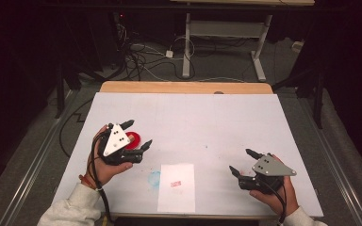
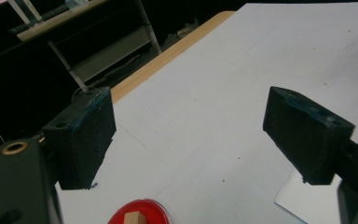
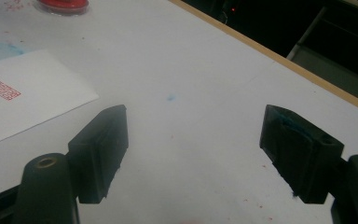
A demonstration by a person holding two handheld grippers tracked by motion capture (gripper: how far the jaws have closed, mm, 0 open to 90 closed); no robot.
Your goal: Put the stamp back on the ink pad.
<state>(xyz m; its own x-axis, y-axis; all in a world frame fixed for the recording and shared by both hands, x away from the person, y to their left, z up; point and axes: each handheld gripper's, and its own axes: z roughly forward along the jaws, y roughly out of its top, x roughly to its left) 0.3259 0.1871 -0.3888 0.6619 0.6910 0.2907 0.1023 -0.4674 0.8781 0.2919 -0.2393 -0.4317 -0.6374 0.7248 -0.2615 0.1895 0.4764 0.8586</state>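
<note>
The left gripper (image 1: pixel 138 134) hangs wide-jawed over the round red ink pad (image 1: pixel 133 140) holding a small wooden stamp (image 2: pixel 134 218), seemingly to lift it, while the right gripper (image 1: pixel 241 163) waits wide-jawed, holding nothing, beside the stamped white paper sheet (image 1: pixel 176 187).

Red ink pad (image 2: pixel 140 212) — cut off by the bottom edge.
</note>
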